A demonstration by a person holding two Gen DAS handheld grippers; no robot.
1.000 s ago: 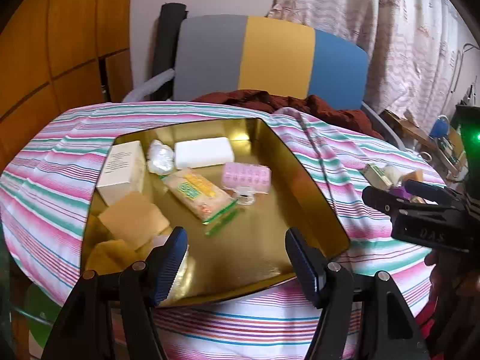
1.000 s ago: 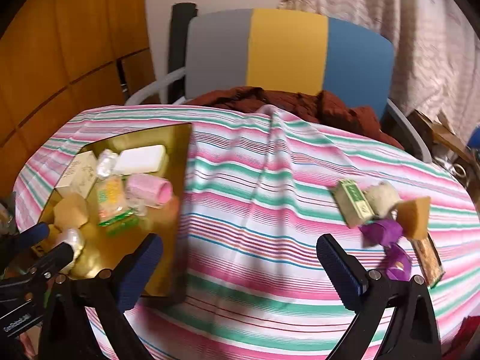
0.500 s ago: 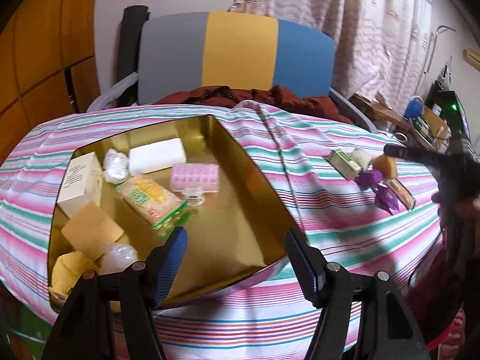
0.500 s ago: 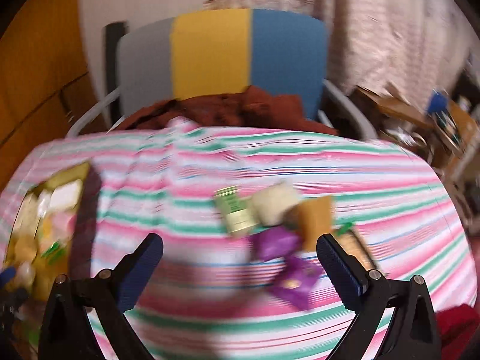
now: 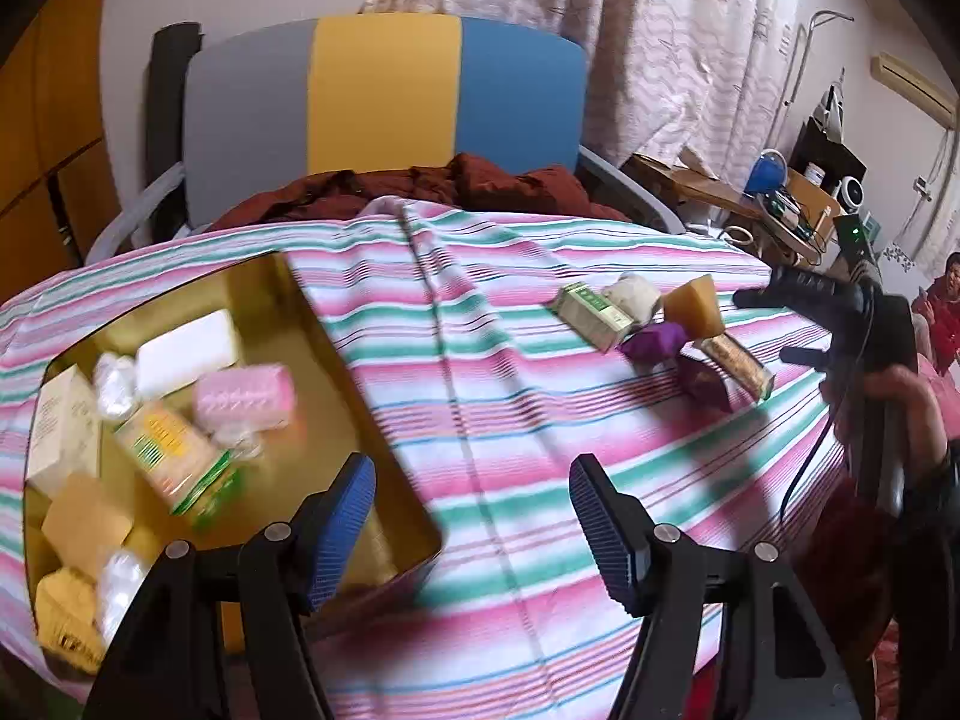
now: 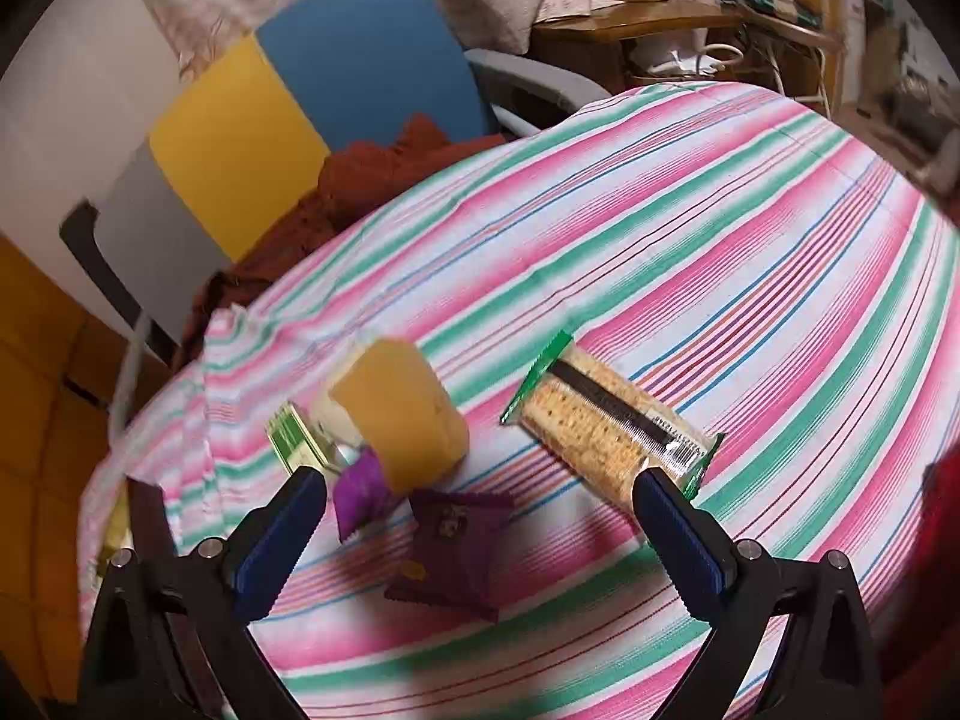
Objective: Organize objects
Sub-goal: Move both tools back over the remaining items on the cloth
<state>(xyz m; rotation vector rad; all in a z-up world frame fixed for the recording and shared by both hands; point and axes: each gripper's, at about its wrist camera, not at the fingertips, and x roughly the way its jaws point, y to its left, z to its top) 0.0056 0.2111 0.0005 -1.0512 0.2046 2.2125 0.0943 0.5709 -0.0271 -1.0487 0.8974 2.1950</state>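
We find the loose items in one cluster on the striped tablecloth (image 6: 690, 228), on its right side as the left wrist camera sees it. The cracker packet (image 6: 612, 429), clear wrap with green ends, lies flat and sits apart from the others. The yellow block (image 6: 402, 414) stands just beside a cream ball (image 5: 630, 295) and a green-and-white box (image 6: 300, 438); we cannot tell whether they touch. A purple pouch (image 6: 360, 489) lies against the block's foot, and a dark purple packet (image 6: 456, 546) lies flat nearest the camera.

The right gripper (image 6: 480, 540) hangs over this cluster, its jaws spread wide and holding nothing. The dark purple packet shows between its blue fingertips (image 6: 282, 540); the cracker packet's end is hidden behind the right-hand tip.

The gold tray (image 5: 354, 396) rests on the left part of the same cloth, well apart from the cluster. We note in it a white bar (image 5: 186, 354), a pink roll (image 5: 246, 399), a yellow-and-green snack packet (image 5: 171, 450), a cream carton (image 5: 63, 420), tan blocks and some clear-wrapped pieces. The view is blurred there, so we read no labels.

The left gripper (image 5: 474, 516) is likewise released and empty, near the tray's front right corner, over bare cloth.

Behind the table stands a chair (image 5: 384, 96) with grey, yellow and blue panels, a dark red garment (image 5: 480, 186) heaped on its seat.
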